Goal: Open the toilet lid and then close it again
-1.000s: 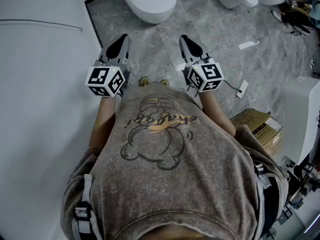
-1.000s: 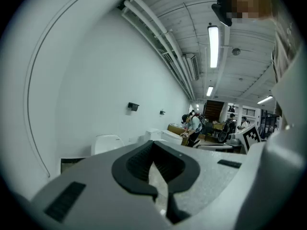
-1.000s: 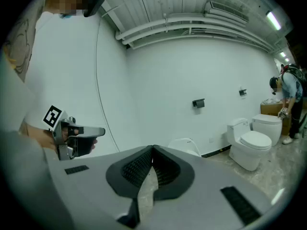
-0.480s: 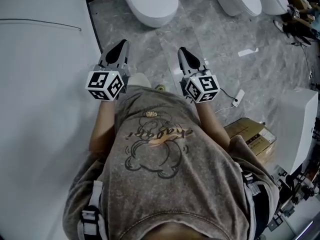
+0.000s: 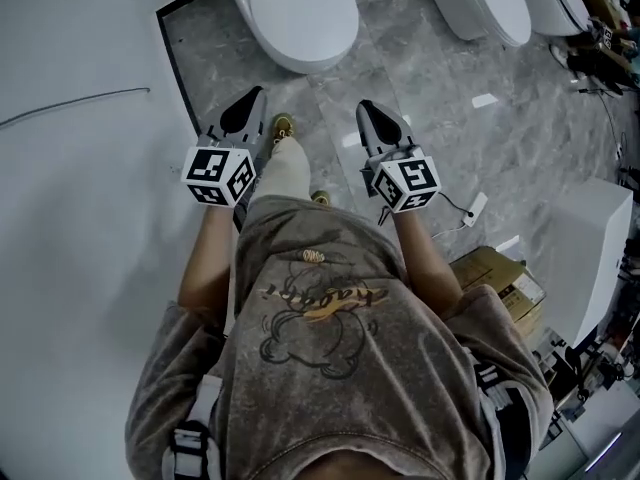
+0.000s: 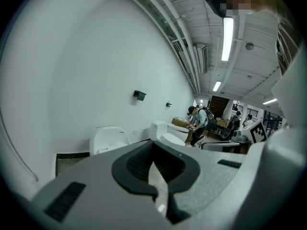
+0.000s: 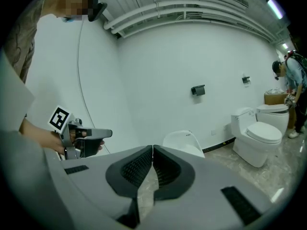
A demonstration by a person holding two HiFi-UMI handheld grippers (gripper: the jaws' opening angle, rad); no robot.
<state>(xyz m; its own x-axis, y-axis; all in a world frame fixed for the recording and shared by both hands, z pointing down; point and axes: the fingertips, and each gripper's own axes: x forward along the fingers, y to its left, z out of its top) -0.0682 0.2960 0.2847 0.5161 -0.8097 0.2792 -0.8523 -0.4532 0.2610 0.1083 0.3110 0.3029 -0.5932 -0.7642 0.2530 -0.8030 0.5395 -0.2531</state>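
The toilet lid (image 5: 297, 10) lay shut and flat, ahead of the person and hard by the white wall (image 5: 80, 198); nothing touched it. The left gripper (image 5: 250, 104) and right gripper (image 5: 372, 111) pointed forward side by side, well short of the lid, fingers pressed together and empty, likely carried shut for the approach. The lid's front rim faced them, unobstructed. Bare marble floor (image 5: 440, 108) lay between. The wall crowded the left; neighbouring toilets (image 5: 490, 3) stood well apart on the right.

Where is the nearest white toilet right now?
Head view, top centre: the white ceramic toilet stands beside the white wall, just ahead of the left tongs.
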